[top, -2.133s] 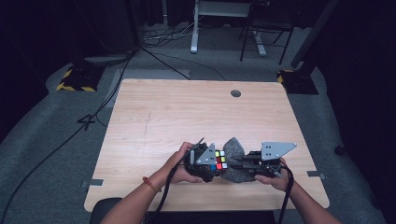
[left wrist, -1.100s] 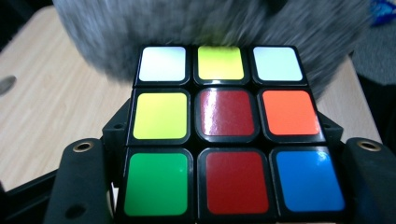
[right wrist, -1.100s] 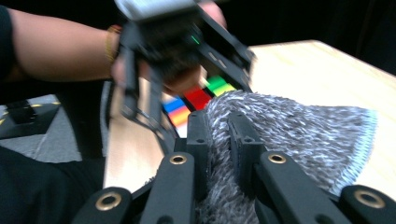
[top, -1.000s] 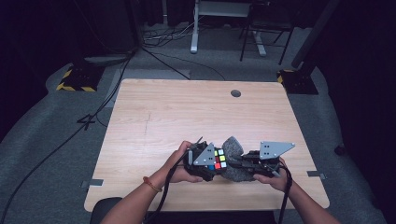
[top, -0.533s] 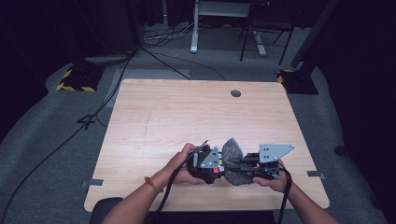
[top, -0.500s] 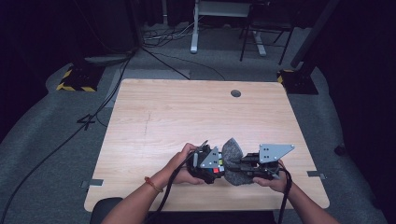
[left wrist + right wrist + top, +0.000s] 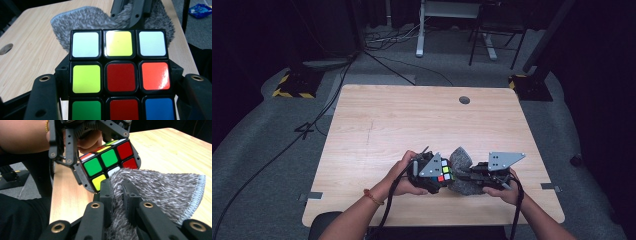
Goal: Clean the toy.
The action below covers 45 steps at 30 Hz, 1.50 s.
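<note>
Near edge of table (image 7: 377, 125), high view: both forearms come in from the bottom and meet close to the front edge, right of centre.

Left gripper (image 7: 428, 173) is clamped on a puzzle cube (image 7: 442, 173). In the left gripper view the cube (image 7: 118, 75) sits between the two black jaws, one pressed to each side, its face of white, yellow, red, orange, green and blue tiles turned to the camera. It looks lifted a little off the wood, though the gap is hard to read.

Right gripper (image 7: 472, 175) is closed on a grey fuzzy cloth (image 7: 460, 167). The right gripper view shows the jaws pinched into the pile with a fold of cloth (image 7: 160, 192) bunched between them. The cloth's free edge with its pale stitched hem trails toward the tabletop. The bunched part touches the cube (image 7: 110, 162) at its lower tiles, next to a white and a yellow one.

Judgement on progress: the work in hand looks like wiping the cube with the cloth. Both pickups are done and contact is made. The wiping itself seems to be mid-course; which faces have been covered cannot be told. Setting both things down remains.

Farther off: bare tabletop, a round cable hole (image 7: 464, 100) near the back edge, then grey floor with cables.
</note>
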Available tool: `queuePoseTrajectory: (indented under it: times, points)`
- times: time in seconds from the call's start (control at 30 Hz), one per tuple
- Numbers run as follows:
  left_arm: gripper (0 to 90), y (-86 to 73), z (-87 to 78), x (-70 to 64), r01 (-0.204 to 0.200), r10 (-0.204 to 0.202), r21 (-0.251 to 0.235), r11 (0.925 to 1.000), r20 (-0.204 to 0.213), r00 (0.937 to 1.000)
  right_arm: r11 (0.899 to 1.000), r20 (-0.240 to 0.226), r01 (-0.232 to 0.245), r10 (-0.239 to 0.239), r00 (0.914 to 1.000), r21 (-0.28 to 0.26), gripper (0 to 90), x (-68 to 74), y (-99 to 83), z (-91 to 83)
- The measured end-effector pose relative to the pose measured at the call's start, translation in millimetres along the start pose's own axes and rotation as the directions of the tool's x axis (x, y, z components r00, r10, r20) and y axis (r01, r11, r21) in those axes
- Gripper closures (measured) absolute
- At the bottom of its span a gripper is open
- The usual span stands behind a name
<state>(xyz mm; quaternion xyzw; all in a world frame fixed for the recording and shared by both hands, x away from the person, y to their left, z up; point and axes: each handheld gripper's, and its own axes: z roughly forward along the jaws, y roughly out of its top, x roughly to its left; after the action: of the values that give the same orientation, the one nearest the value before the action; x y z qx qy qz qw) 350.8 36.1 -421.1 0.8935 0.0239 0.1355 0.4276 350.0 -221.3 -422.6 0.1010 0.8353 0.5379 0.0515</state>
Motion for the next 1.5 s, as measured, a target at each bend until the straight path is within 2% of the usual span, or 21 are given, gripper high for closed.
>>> queuePoseTrajectory:
  times: [0.03, 0.07, 0.1, 0.2, 0.3, 0.43, 0.47, 0.6, 0.7, 0.77, 0.83, 0.87, 0.93, 1.07, 1.13, 1.2, 1.23, 1.27, 1.3, 1.33, 1.5]
  points:
    - [33.4, -1.0, 4.4, -1.2, -0.001, 0.001, 0.006, 1.0, 0.015, 0.9999, 1.0, -0.022, 0.019, -0.019, 0.9996, -0.025, 80.9, 4.2, 4.3, -2.0]
    - [33.4, -1.0, 4.4, -1.2, -0.001, 0.001, 0.006, 1.0, 0.015, 0.9999, 1.0, -0.022, 0.019, -0.019, 0.9996, -0.025, 80.9, 4.2, 4.3, -2.0]
    - [33.4, -0.3, 9.6, -4.8, -0.02, 0.02, 0.029, 0.9994, 0.03, 0.9994, 0.998, -0.036, 0.037, -0.039, 0.9986, -0.054, 80.9, 9.2, 10.6, -5.3]
    - [33.4, 0.3, 13.2, -8.8, -0.031, 0.029, 0.033, 0.999, 0.042, 0.9987, 0.996, -0.054, 0.045, -0.05, 0.9973, -0.082, 80.9, 12.6, 14.5, -8.0]
    - [33.3, 1.2, 12.2, -10.6, -0.034, 0.033, 0.03, 0.999, 0.041, 0.9986, 0.995, -0.046, 0.051, -0.055, 0.9974, -0.085, 80.9, 13.7, 16.2, -9.9]
    - [33.3, 2.9, 5.9, -9.2, -0.032, 0.032, -0.01, 0.9994, 0.041, 0.9986, 0.998, -0.017, 0.013, -0.014, 0.9998, -0.061, 80.9, 5.6, 10.1, -8.2]
    - [33.3, 2.9, 5.9, -9.2, -0.032, 0.032, -0.01, 0.9994, 0.041, 0.9986, 0.998, -0.017, 0.013, -0.014, 0.9998, -0.061, 80.9, 5.6, 10.1, -8.2]
    - [33.4, 2.2, -1.7, -5.5, -0.014, 0.016, -0.049, 0.9987, 0.035, 0.9992, 1.0, 0.014, 0.004, -0.004, 0.9999, -0.003, 80.9, 0.9, 4.3, -3.3]
    - [33.3, 1.6, -2.0, -4.8, -0.017, 0.018, -0.051, 0.9986, 0.036, 0.9992, 1.0, 0.011, -0.001, 0.001, 0.9999, 0.001, 81.0, -0.5, 2.6, -3.2]
    - [33.3, 0.5, 0.9, -4.2, -0.011, 0.012, -0.041, 0.9991, 0.038, 0.9992, 0.999, -0.019, 0.01, -0.011, 0.9998, -0.043, 81.0, 2.6, 6.6, -7.4]
    - [33.3, 0.2, 5.3, -5.3, -0.012, 0.013, -0.028, 0.9995, 0.045, 0.9989, 0.998, -0.029, 0.018, -0.02, 0.9994, -0.057, 81.0, 5.4, 9.6, -8.8]
    - [33.3, 0.8, 8.9, -7.5, -0.021, 0.022, -0.02, 0.9996, 0.053, 0.9984, 0.996, -0.043, 0.047, -0.05, 0.9978, -0.077, 80.9, 13.1, 15.3, -9.6]
    - [33.3, 0.7, 12.0, -9.6, -0.028, 0.028, -0.012, 0.9995, 0.064, 0.9975, 0.994, -0.055, 0.066, -0.071, 0.996, -0.089, 80.9, 18.6, 18.9, -9.3]
    - [33.3, 0.5, 14.7, -12.3, -0.032, 0.032, -0.002, 0.9995, 0.077, 0.9965, 0.991, -0.059, 0.066, -0.073, 0.9956, -0.115, 80.9, 19.3, 21.4, -11.1]
    - [33.3, 1.9, 14.3, -14.1, -0.045, 0.045, -0.003, 0.999, 0.072, 0.9964, 0.994, -0.011, 0.06, -0.061, 0.9981, -0.094, 80.9, 15.7, 20.6, -10.0]
    - [33.3, 2.1, 11.6, -13.1, -0.04, 0.041, -0.015, 0.9991, 0.064, 0.9971, 0.995, -0.004, 0.045, -0.045, 0.999, -0.094, 80.9, 13.1, 19.0, -10.2]
    - [33.3, 2.1, 9.1, -12.2, -0.034, 0.036, -0.028, 0.999, 0.062, 0.9975, 0.997, 0.018, 0.025, -0.023, 0.9996, -0.074, 81.0, 8.1, 15.4, -9.5]
    - [33.3, 2.6, 2.5, -9.5, -0.024, 0.027, -0.055, 0.9982, 0.055, 0.9981, 0.998, 0.021, 0.014, -0.012, 0.9997, -0.067, 81.0, 5.7, 12.8, -8.8]
    - [33.3, 2.6, 2.5, -9.5, -0.024, 0.027, -0.055, 0.9982, 0.055, 0.9981, 0.998, 0.022, 0.005, -0.004, 0.9997, -0.062, 81.0, 3.8, 10.3, -8.1]
    - [33.3, 2.3, -3.7, -6.5, -0.012, 0.016, -0.086, 0.9963, 0.05, 0.9986, 0.999, 0.027, 0.002, 0.0, 0.9996, -0.049, 81.0, 2.7, 8.7, -7.2]
    - [33.3, 1.5, -11.3, -2.9, -0.011, 0.015, -0.103, 0.9946, 0.033, 0.9993, 1.0, 0.015, -0.012, 0.012, 0.9998, -0.022, 80.9, -0.2, 3.6, -3.1]
